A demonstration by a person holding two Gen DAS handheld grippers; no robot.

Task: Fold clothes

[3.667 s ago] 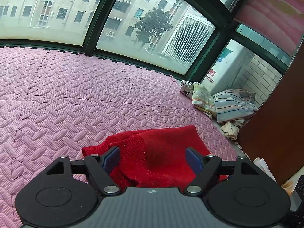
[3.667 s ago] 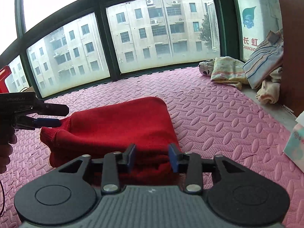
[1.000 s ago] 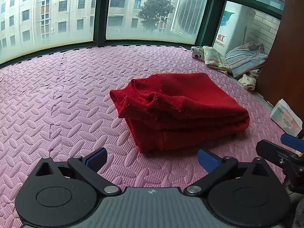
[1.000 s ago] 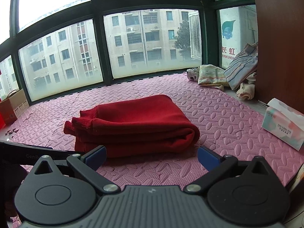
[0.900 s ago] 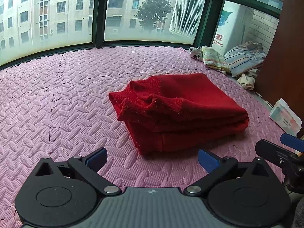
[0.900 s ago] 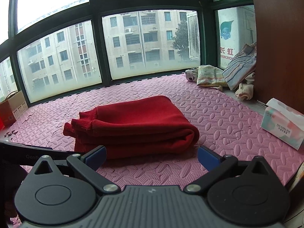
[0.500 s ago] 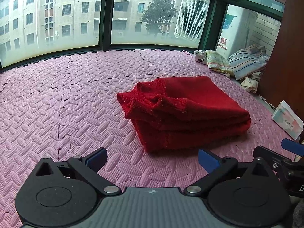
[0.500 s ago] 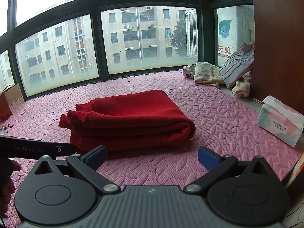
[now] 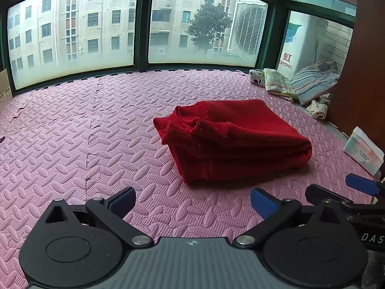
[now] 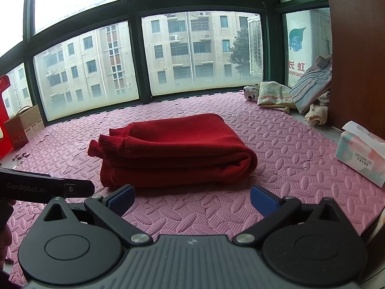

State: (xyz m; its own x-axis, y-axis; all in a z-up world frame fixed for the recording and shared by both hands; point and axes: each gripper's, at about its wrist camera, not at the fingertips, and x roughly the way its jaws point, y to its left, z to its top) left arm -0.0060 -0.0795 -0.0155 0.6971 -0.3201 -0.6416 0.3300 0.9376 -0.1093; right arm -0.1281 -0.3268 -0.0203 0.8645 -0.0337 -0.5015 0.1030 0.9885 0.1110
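A folded red sweater lies mid-mat, in front of the left gripper and right gripper, both empty with jaws spread; folding looks finished, and another garment likely comes next.

Black tool, blue pads, silver screws.

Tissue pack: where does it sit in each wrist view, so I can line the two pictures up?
Left wrist view: the tissue pack lies at the far right edge on the pink mat, right of the folded red sweater.
Right wrist view: the tissue pack lies at the right edge on the pink mat, right of the sweater.
Shared landmark: the striped cloth pile in the far right corner.
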